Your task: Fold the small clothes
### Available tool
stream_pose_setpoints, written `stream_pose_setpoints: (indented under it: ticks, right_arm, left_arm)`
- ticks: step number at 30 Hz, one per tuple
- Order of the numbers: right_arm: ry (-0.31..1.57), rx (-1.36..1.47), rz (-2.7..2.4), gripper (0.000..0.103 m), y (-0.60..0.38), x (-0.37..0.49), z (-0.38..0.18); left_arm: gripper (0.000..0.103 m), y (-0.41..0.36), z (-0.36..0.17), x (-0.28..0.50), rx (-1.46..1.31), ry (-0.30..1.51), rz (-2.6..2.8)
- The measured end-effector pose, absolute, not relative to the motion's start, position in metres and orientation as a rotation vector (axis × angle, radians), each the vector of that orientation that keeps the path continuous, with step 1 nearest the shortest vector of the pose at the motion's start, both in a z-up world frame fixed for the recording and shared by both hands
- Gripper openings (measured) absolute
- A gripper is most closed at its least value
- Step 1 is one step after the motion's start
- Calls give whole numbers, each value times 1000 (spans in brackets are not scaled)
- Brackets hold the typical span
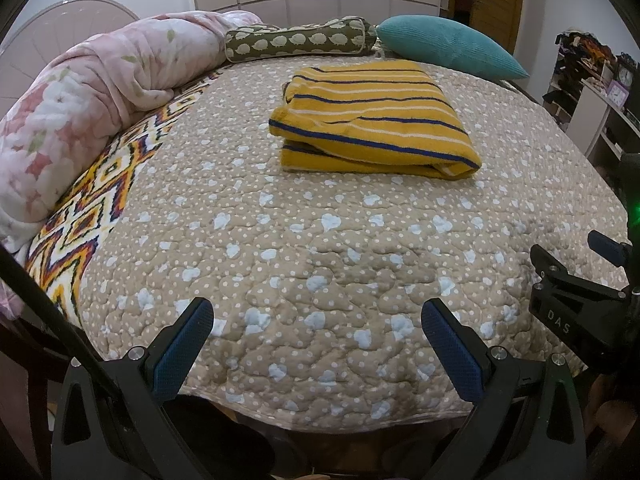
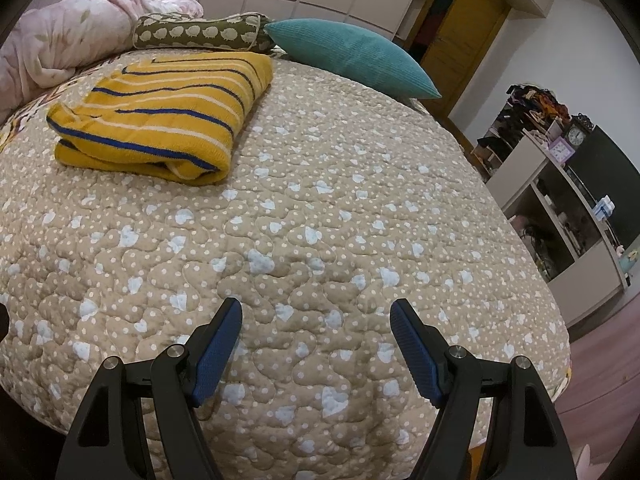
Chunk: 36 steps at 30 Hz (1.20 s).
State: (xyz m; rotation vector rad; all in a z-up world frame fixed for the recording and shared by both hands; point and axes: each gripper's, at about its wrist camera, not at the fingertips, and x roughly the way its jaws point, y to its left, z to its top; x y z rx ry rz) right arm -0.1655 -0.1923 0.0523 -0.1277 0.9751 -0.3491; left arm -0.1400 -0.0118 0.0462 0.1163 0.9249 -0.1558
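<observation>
A yellow garment with blue and white stripes (image 1: 372, 120) lies folded into a thick rectangle on the beige quilt (image 1: 320, 260), toward the far side of the bed. In the right wrist view the same folded garment (image 2: 160, 120) sits at the upper left. My left gripper (image 1: 318, 312) hovers open over the quilt's near edge, well short of the garment, nothing between its blue pads. My right gripper (image 2: 316, 312) is also open and empty above the quilt; its black body (image 1: 576, 300) shows at the right edge of the left wrist view.
A rolled pink floral blanket (image 1: 80, 100) lies along the bed's left side. An olive bolster (image 1: 296, 40) and a teal pillow (image 1: 448, 44) sit at the headboard end. Shelves with a clock (image 2: 576, 136) stand right of the bed. The quilt's near edge (image 1: 320, 420) drops off below the grippers.
</observation>
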Motion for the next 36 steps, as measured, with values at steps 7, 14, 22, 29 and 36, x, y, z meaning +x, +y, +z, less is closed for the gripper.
stream_pose_setpoints:
  ticks: [7,14,22,29,36]
  right_arm:
    - [970,-128,-337,81,-189,-165,52]
    - [964,-103,-338,81,-193,-166,54]
    - [956,-102,-326,81,-191,-167,54]
    - [959,-86,-319,81,-191,-166,53]
    - [941,-83,-318,82,-191,-167,57]
  left_arm:
    - [103,-8,48,-138,118,929,-159]
    - [103,-7,48,-138,119,931,-160]
    - [103,-7,48,-138,119,931,-160]
    - [103,-8,46,-137,122,937,-161]
    - [103,-9,45,-137,130,926,-168]
